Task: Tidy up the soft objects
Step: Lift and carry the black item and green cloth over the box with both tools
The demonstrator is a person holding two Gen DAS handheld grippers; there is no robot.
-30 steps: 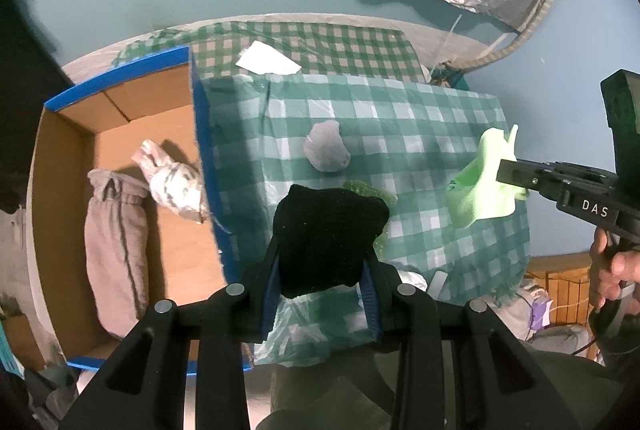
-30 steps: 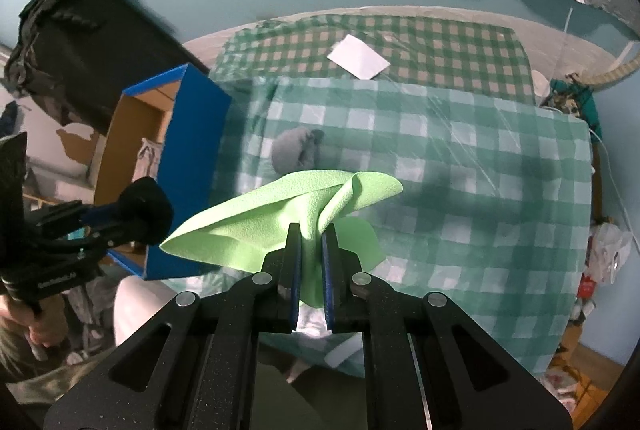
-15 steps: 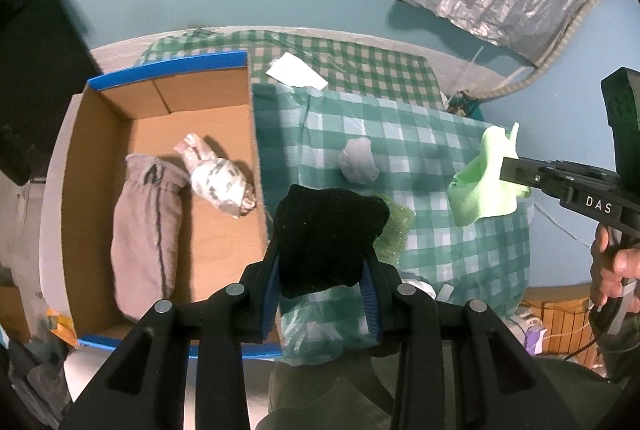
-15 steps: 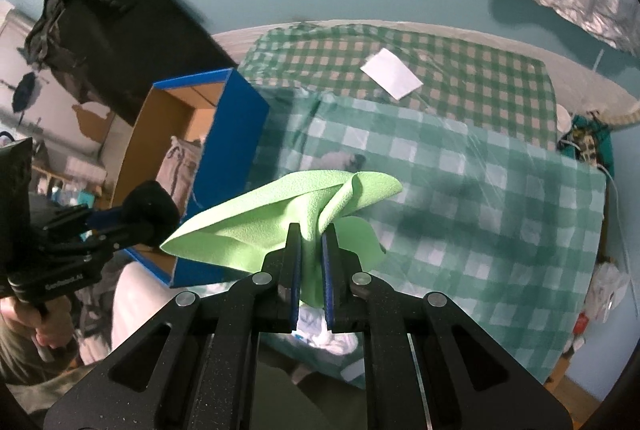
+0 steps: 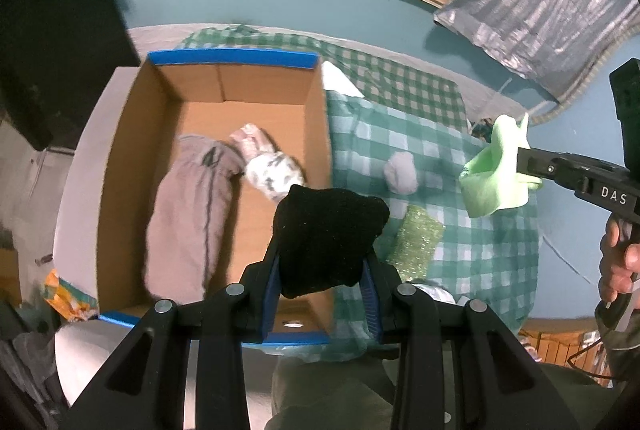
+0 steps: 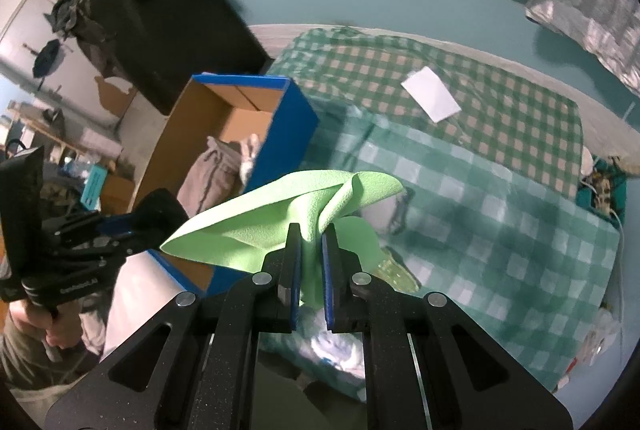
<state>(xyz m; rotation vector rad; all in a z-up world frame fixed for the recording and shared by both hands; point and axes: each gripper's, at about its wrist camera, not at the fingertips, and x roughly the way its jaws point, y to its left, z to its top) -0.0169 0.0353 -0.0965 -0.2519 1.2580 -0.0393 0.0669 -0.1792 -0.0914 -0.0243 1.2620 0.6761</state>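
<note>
Two tongs are each clamped on a soft thing. Left tongs (image 5: pixel 325 262), partly open, squeeze a black knit bundle (image 5: pixel 326 234) between blue pads; the bundle is thick, fuzzy and lumpy, and bulges above the fingers. It hangs over the near right edge of the box (image 5: pixel 120 166), a brown cardboard carton with blue-taped rims and open top. Inside the box lie a grey-brown folded garment (image 5: pixel 188 214), long and soft with a dark seam, and beside it, touching, a white patterned roll (image 5: pixel 272 172) with a twisted end.

Right of the box, the surface (image 5: pixel 480 258) is covered by a green-and-white checked cloth under a clear glossy film. On it sit a small pale grey wad (image 5: pixel 401 174), rounded and crumpled, and nearer the camera a glittery green sponge (image 5: pixel 416 244), rectangular and coarse. A white card (image 6: pixel 430 99) lies flat at the far side.

Right tongs (image 6: pixel 311 270) are nearly shut, pinching a lime-green cloth (image 6: pixel 280 218); it is thin, smooth fleece, folded into a pointed fan that spreads left from the pads. It is held in the air above the surface, well apart from the box. A hand (image 5: pixel 618 262) grips the right tongs' handle.
</note>
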